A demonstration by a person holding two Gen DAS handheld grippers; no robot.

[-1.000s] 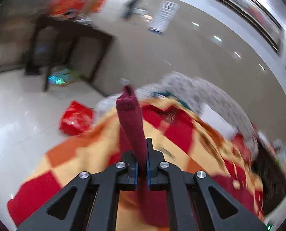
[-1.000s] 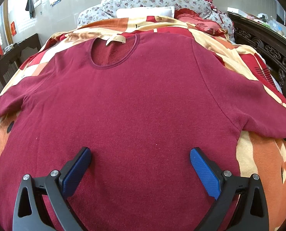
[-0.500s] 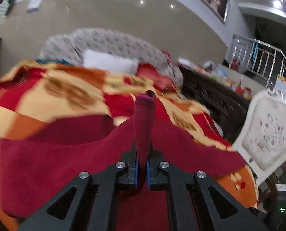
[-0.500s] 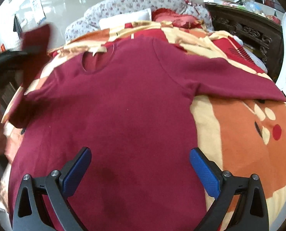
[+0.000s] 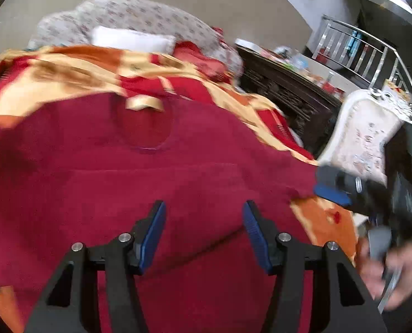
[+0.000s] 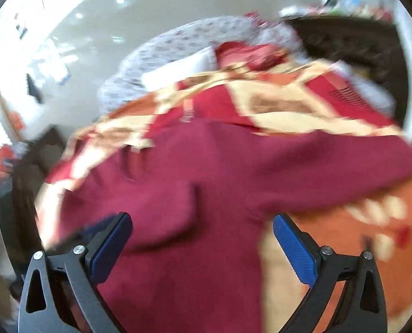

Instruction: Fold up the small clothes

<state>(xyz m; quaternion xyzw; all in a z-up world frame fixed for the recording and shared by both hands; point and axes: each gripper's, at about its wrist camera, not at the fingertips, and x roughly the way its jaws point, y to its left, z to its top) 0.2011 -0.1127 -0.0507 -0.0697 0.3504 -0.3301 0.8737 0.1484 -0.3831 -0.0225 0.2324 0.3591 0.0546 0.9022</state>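
A maroon long-sleeved top (image 5: 156, 183) lies flat on a patterned blanket, neck hole away from me. Its left sleeve (image 6: 161, 211) is folded in across the body, cuff near the middle. The other sleeve (image 6: 331, 149) still stretches out to the right. My left gripper (image 5: 204, 233) is open and empty just above the top's middle. My right gripper (image 6: 201, 245) is open and empty above the lower right side of the top; it also shows in the left wrist view (image 5: 342, 191), by the right sleeve end.
The blanket (image 5: 67, 69) is red, orange and cream and covers a bed. A floral quilt (image 5: 139, 19) and a white pillow (image 5: 131, 38) lie at the head. A dark carved wooden frame (image 5: 283, 91) and a white chair (image 5: 364, 138) stand to the right.
My left gripper carried the left sleeve across the body, opened and let it go. My right gripper has swung to the right, staying open.
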